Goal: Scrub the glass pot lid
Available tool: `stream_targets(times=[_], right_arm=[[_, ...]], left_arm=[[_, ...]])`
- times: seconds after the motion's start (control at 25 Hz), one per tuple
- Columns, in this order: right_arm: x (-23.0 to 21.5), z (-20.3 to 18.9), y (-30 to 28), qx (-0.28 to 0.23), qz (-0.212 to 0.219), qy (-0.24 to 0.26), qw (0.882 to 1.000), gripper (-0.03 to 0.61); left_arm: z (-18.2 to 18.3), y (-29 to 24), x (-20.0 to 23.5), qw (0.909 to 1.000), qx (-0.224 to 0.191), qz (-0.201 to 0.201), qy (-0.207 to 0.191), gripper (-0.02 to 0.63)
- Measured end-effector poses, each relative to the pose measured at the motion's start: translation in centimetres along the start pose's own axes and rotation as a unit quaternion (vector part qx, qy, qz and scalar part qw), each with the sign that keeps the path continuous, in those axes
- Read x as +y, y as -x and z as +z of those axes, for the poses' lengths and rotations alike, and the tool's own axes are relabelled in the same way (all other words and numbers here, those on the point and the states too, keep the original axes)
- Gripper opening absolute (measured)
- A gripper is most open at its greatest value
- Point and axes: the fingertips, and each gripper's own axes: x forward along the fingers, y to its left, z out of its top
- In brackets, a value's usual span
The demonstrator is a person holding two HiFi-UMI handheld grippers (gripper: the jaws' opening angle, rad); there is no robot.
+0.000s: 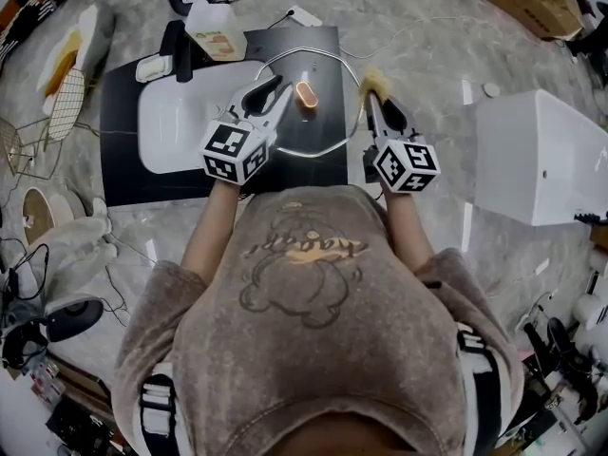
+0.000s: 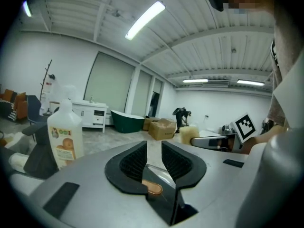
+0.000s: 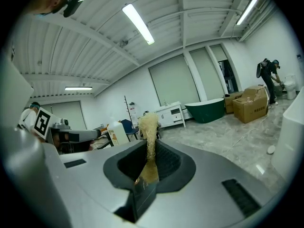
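My left jaws (image 2: 153, 152) stand slightly apart with the glass lid's (image 1: 323, 131) rim between them, its orange knob (image 1: 305, 94) just ahead. My right jaws (image 3: 151, 148) pinch a yellow scrubber (image 3: 148, 125). The lid is over the black bench (image 1: 128, 183), beside a white basin (image 1: 176, 122). A soap bottle (image 1: 217, 31) stands beyond.

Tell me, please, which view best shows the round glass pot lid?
The head view: the round glass pot lid shows nearly whole, rim and orange knob. The left gripper view catches only knob and some glass; the right gripper view, nothing.
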Motion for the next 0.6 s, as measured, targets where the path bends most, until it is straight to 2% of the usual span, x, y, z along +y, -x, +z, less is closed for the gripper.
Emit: stream_targets(times=[0.16, 0.44, 0.6], right_arm=[[-0.2, -0.3, 0.0, 0.001, -0.008, -0.003, 1.000, 0.038], [-1.0, -0.8, 0.5, 0.007, -0.023, -0.006, 1.000, 0.038], [-1.3, -1.0, 1.2, 0.008, -0.031, -0.010, 0.999, 0.038]], left_arm=[[-0.9, -1.0, -0.4, 0.9989, 0.015, -0.042, 0.012, 0.165], [-3.0, -2.9, -0.6, 0.9953, 0.050, -0.082, 0.012, 0.306], [-4.6, -4.1, -0.7, 0.9918, 0.083, -0.097, -0.009, 0.344]])
